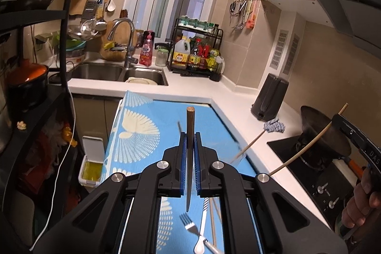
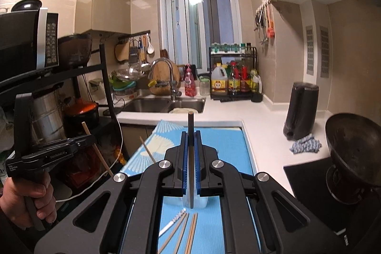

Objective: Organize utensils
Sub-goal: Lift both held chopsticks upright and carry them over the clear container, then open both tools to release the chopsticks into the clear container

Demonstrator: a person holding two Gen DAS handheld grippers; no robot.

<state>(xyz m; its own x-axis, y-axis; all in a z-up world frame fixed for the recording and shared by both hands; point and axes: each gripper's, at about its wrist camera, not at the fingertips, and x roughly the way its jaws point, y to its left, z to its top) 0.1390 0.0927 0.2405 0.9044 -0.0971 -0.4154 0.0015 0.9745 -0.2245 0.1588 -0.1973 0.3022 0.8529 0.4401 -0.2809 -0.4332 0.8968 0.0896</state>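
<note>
With the left gripper (image 1: 189,142) and the right gripper (image 2: 190,142) each pinched shut on one brown wooden chopstick (image 1: 190,135), the job looks barely begun: a steel fork (image 1: 188,224), white spoon (image 1: 198,245) and loose chopsticks (image 2: 188,230) lie on the blue patterned mat (image 1: 142,130), whose near edge borders the black hob (image 1: 309,166).
</note>
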